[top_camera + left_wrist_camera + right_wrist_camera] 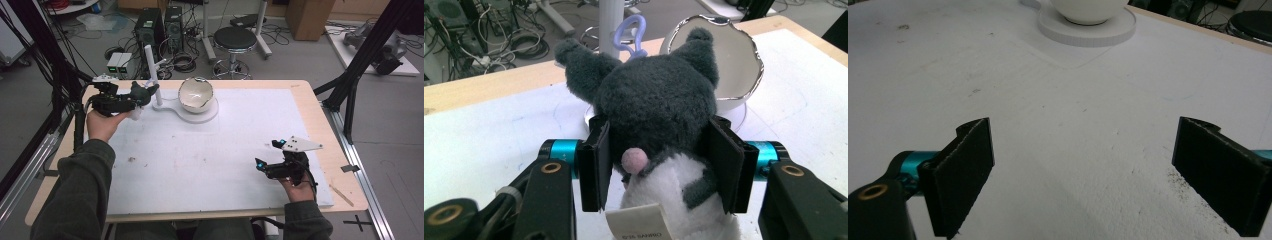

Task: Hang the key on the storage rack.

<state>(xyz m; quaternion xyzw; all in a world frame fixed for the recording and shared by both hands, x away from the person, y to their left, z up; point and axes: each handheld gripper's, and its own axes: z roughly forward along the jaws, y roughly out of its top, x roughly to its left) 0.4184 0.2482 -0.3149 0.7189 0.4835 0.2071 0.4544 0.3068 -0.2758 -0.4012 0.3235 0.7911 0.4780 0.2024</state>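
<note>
A dark grey and white plush toy with a lilac clip on its head is clamped at the body by my left gripper, both black pads pressing its sides. In the high view this left gripper holds the plush toy at the far left of the table, close to a white upright post. A white egg-shaped bowl with a jagged silver rim sits on a round white base just right of it. My right gripper rests near the front right with wide open jaws; the right gripper has bare white mat between them.
A white mat covers most of the wooden table. Beyond the far edge stand a black stool, computer towers and loose cables. Black frame struts rise at the right.
</note>
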